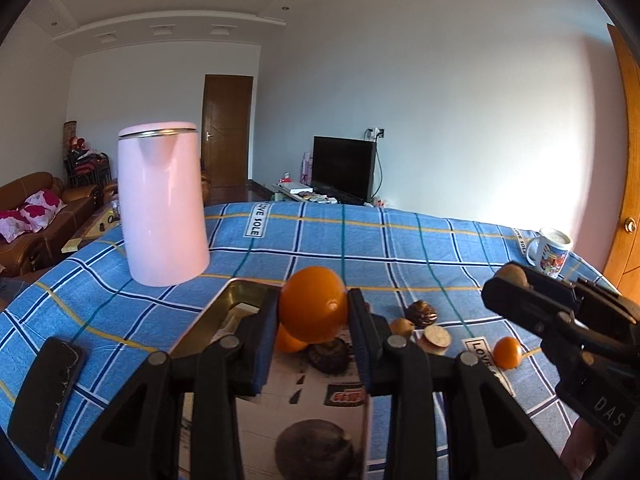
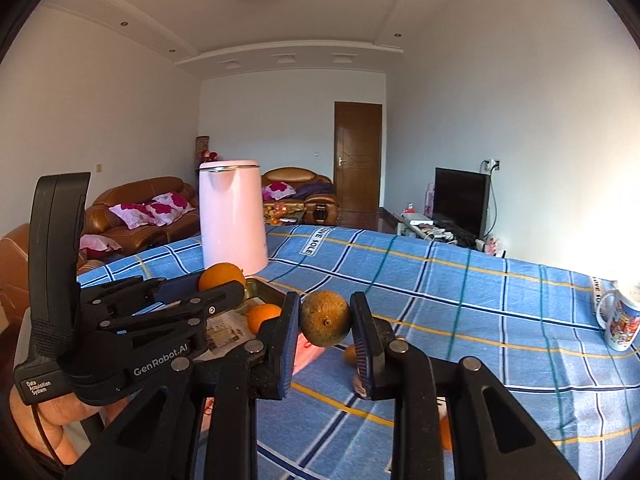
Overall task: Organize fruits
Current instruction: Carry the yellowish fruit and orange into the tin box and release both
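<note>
Left hand-held gripper [image 1: 314,320] clamps orange [image 1: 313,303] over tray [image 1: 240,294]; right hand-held gripper [image 2: 326,320] clamps kiwi [image 2: 326,318]; several fruits beside tray remain.

A table is wearing a blue plaid cloth [image 1: 400,248] printed with "LOVE SOLE" labels. Taking its centre as the dial in the left wrist view, a pink electric kettle [image 1: 160,204] is standing upright at ten o'clock, a black phone [image 1: 44,396] is lying flat at eight o'clock, and a printed mug [image 1: 550,250] is sitting at three o'clock near the edge. A metal tray [image 1: 240,300] is resting at six o'clock. Just beside it, at five o'clock, a small orange [image 1: 507,353], a walnut [image 1: 421,313] and a round biscuit [image 1: 437,337] are lying on the cloth.
</note>
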Demonstrator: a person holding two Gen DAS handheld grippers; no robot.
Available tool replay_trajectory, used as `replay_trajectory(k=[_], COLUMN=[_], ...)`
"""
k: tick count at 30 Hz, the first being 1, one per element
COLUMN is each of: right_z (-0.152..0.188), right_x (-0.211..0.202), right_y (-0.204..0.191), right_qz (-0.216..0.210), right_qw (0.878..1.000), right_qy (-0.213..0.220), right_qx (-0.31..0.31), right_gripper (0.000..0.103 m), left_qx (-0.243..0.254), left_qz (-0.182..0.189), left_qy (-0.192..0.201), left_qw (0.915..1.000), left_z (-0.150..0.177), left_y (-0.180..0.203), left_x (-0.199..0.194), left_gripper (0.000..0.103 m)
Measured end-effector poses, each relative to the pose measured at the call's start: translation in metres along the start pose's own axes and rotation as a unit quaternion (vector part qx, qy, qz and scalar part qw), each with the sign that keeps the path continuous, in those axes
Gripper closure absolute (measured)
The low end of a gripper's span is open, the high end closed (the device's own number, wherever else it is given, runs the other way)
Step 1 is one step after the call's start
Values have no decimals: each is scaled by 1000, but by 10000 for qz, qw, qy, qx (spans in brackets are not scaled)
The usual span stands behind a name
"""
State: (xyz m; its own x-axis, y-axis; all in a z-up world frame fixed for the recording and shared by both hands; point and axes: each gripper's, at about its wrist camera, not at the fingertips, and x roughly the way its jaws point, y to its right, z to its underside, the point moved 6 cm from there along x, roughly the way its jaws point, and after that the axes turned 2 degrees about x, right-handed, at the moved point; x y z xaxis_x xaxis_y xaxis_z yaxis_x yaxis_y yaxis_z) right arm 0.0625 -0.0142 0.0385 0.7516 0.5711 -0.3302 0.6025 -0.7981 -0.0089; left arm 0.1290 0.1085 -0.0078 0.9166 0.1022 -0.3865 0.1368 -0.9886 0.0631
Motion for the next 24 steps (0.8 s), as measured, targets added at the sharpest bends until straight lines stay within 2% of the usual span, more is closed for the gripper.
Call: replay_trajectory(k=[10,19,24], right_z=[14,34,47], right_x=[79,126,140], right_y=[-55,-87,-95], right_qz=[-690,-894,-969], right_qw=[9929,9807,9723], right_qy=[-960,-1737,-2125], right_qx=[112,-25,-46], right_gripper=[76,76,75], left_qx=[-292,-356,-287], left_qz=[-331,-291,-358], left_qy=[-443,-890,-911], left_qw=[9980,9950,9948], left_z=[3,22,23], left_y=[-68,-84,-81], left_x=[21,40,41], left_gripper=[68,68,67])
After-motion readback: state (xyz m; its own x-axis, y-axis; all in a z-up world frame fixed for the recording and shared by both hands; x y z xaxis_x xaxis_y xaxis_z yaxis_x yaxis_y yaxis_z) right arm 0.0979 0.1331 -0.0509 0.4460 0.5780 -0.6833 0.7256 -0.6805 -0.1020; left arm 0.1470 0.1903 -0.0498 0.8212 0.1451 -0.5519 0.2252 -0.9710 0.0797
